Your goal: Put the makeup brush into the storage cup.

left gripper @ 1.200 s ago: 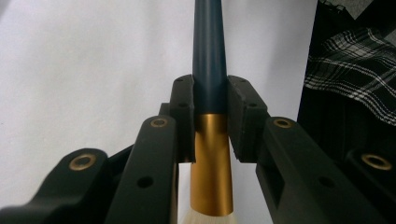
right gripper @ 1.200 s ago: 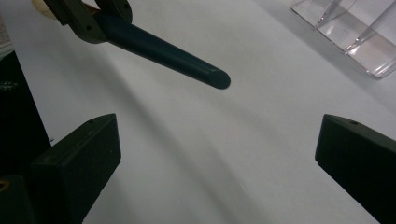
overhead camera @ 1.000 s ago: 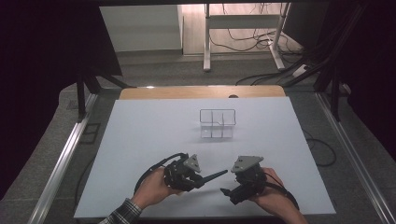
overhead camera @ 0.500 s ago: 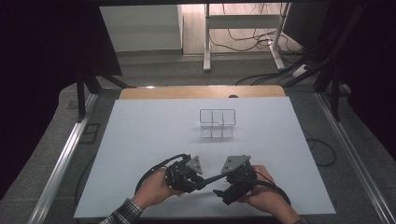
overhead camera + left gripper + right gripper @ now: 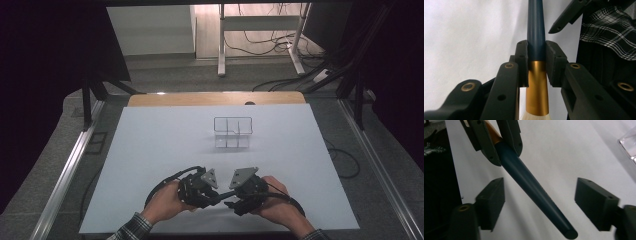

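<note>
Low at six o'clock, the left gripper [image 5: 536, 62] clamps a brush [image 5: 536, 37]; the right gripper [image 5: 539, 202] gapes wide around its blue handle, untouching.

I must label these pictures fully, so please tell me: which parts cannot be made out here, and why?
- White bristles of the dark blue brush with gold ferrule: cut off by the bottom edge of the left gripper view.
- Clear divided plastic box: too small in the high view to tell its contents; cut by the right edge of the right gripper view.
- Jaws of the right gripper: hidden by hands in the high view.
</note>
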Tool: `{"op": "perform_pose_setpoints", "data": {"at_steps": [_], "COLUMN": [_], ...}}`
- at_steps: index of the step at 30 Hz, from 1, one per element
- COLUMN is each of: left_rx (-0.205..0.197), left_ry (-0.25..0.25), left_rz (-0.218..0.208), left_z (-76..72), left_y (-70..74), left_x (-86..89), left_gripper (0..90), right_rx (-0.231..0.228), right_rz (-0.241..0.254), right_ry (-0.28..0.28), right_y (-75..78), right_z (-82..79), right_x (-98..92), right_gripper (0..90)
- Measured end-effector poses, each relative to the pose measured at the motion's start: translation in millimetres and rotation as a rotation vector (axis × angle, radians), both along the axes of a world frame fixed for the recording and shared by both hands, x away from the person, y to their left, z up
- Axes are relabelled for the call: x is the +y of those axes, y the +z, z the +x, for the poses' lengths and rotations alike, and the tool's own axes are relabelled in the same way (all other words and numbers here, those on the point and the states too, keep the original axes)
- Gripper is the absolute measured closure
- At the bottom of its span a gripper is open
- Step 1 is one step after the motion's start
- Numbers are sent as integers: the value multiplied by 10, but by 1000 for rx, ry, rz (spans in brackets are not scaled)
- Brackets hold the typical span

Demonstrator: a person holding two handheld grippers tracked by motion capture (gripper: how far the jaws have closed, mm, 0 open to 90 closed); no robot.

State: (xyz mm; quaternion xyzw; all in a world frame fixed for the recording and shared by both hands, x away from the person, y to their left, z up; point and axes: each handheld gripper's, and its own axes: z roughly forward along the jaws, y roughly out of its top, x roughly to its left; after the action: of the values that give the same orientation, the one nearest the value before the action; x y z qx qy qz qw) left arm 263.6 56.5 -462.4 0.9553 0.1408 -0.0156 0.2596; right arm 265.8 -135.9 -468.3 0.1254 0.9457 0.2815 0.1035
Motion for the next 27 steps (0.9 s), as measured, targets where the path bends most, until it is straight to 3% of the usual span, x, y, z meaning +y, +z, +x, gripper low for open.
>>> {"op": "perform_pose_setpoints", "data": {"at_steps": [8, 9, 12, 15, 17, 19, 21, 23, 27], "left_rx": [5, 3, -1, -38, -41, -103, -112, -126, -154], "left_ry": [-7, -9, -33, -30, -22, 20, 30, 76, 123], "left_rz": [11, 13, 15, -16, -29, -66, -68, -105, -103], "left_z": [-8, -8, -20, -15, -9, -5, 0, 13, 15], "left_y": [-6, -6, -4, 28, 43, 80, 98, 115, 106], "left_x": [-14, -13, -13, 21, 44, 108, 131, 188, 240], "left_gripper": [742, 743, 739, 652, 645, 519, 431, 329, 158], "right_rx": [1, 1, -1, 38, 38, 57, 60, 61, 64], "right_rz": [-24, -37, -61, -76, -74, -61, -55, -48, -37], "right_ry": [44, 72, 110, 199, 178, 172, 160, 142, 123], "right_y": [5, 5, 14, 16, 31, 46, 55, 62, 71], "right_z": [-16, -24, -45, -93, -112, -101, -86, -79, -75], "right_x": [38, 44, 45, 57, 70, 51, 26, 14, -6], "right_gripper": [464, 554, 623, 770, 773, 773, 773, 773, 773]}}
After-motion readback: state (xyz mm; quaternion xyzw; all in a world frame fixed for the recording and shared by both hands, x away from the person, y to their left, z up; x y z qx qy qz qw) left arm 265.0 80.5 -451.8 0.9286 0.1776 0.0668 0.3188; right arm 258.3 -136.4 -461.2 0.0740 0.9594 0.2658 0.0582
